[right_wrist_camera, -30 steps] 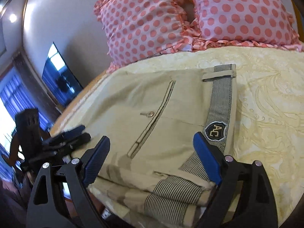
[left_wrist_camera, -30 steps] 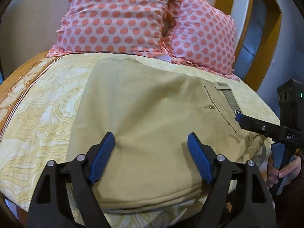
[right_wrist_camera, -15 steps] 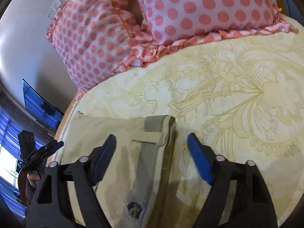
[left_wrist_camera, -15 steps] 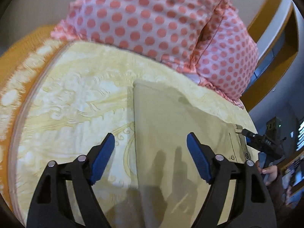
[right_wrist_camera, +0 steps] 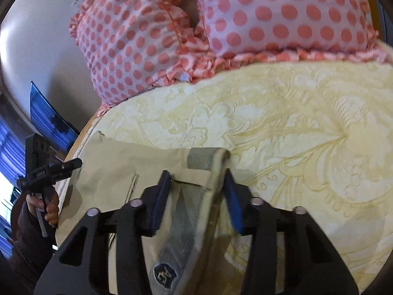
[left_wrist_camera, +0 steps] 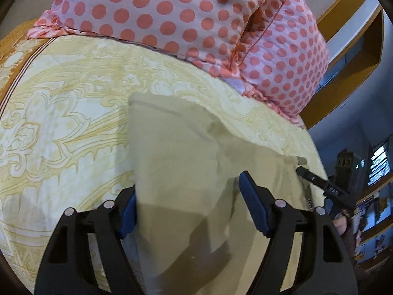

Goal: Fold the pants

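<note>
Khaki pants [left_wrist_camera: 181, 162] lie folded on a yellow patterned bedspread [left_wrist_camera: 61, 113]. My left gripper [left_wrist_camera: 189, 211] is open and straddles the pants' left edge, with fabric between its blue pads. In the right wrist view my right gripper [right_wrist_camera: 196, 196] has closed in around the striped grey waistband [right_wrist_camera: 203, 159] at the pants' right end [right_wrist_camera: 115, 169]; the pads are near the fabric on both sides. The right gripper also shows in the left wrist view [left_wrist_camera: 319, 184], and the left gripper in the right wrist view [right_wrist_camera: 61, 167].
Two pink polka-dot pillows [left_wrist_camera: 172, 17] [right_wrist_camera: 282, 17] lie at the head of the bed, just beyond the pants. A wooden headboard and shelves [left_wrist_camera: 343, 56] stand at the right. A dark TV screen [right_wrist_camera: 46, 120] hangs on the wall at the left.
Both grippers moved forward and down onto the far ends of the pants. The right jaws have narrowed around the waistband; the left jaws stay wide.
</note>
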